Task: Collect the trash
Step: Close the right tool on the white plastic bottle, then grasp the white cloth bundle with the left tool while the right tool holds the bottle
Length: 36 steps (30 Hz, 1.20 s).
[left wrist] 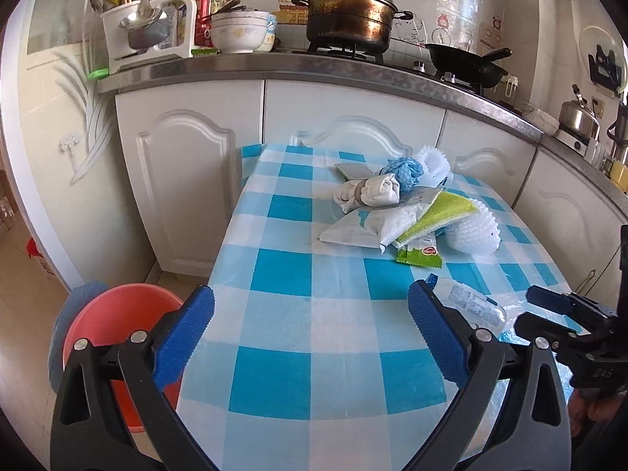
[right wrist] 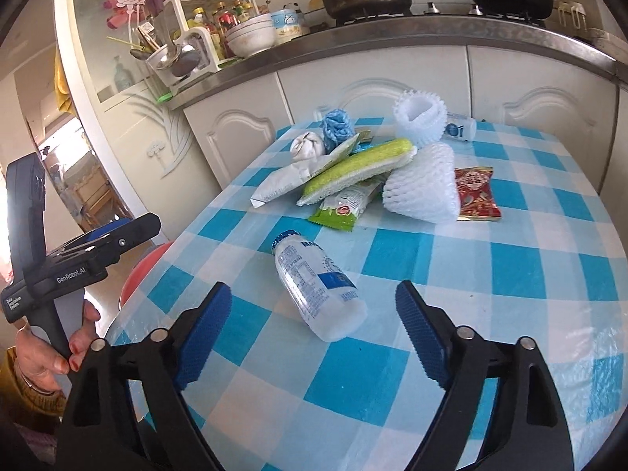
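Where it lies, bottle point(right wrist: 318, 286) translucent.

Bottle point(right wrist: 318, 286) lying on table point(right wrist: 510, 274), trash pile point(right wrist: 373, 168) behind it at 12 o'clock; basin point(left wrist: 117, 329) on floor off table's 9 o'clock edge.

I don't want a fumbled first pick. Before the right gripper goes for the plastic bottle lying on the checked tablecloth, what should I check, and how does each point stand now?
1. Right gripper open: ok, fingers spread wide.
2. Plastic bottle lying free of the trash pile: ok, a gap of tablecloth between.
3. Bottle lined up between the fingers: ok, its base sits just ahead of the gap.
4. Left gripper empty and out of the way: ok, open, off to the side.
5. Red basin ready for the drop: cannot tell, only partly seen below the table edge.
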Tool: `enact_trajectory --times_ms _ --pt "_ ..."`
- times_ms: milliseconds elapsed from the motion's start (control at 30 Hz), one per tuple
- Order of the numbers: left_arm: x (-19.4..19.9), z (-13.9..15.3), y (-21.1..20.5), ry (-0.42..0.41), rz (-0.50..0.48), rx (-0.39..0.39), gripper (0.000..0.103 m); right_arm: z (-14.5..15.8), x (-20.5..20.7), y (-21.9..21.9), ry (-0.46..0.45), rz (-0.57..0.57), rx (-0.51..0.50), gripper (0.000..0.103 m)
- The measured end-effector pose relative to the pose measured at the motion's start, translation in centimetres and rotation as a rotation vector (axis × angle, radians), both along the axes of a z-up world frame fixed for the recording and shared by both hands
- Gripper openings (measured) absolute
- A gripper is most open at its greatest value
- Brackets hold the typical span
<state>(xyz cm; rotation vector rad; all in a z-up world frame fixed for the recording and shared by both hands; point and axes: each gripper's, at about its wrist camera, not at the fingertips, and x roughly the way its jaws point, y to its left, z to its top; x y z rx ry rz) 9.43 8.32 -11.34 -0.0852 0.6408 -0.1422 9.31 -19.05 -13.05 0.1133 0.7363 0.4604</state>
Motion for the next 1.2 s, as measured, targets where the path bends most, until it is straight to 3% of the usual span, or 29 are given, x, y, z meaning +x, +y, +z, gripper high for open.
enact_trajectory --times_ms 267,433,600,833,1067,1200 --pt "1.9 -1.4 1.6 0.058 -0.007 -0.038 0.099 -1.9 3.4 1.7 0.039 0.065 -0.078 0.082" --pt "3.2 -1.7 1.0 0.083 -0.085 -0.102 0.099 -2.9 4.3 2.3 0.07 0.103 -0.101 0.067" --pt "4.6 -1.6 -1.1 0.089 -0.191 -0.104 0.099 -3.4 4.3 2.7 0.082 0.119 -0.126 0.045" --pt "8.9 -1.2 -2.6 0.142 -0.235 -0.201 0.099 -3.5 3.9 2.2 0.078 0.099 -0.124 0.044" --pt "15.6 -0.9 -3.4 0.222 -0.15 -0.327 0.099 -3.6 4.2 1.2 0.096 0.07 -0.081 0.044" --pt "19.2 -1.4 -5.3 0.259 -0.202 -0.284 0.099 -3.7 4.5 0.8 0.11 0.059 -0.051 0.044"
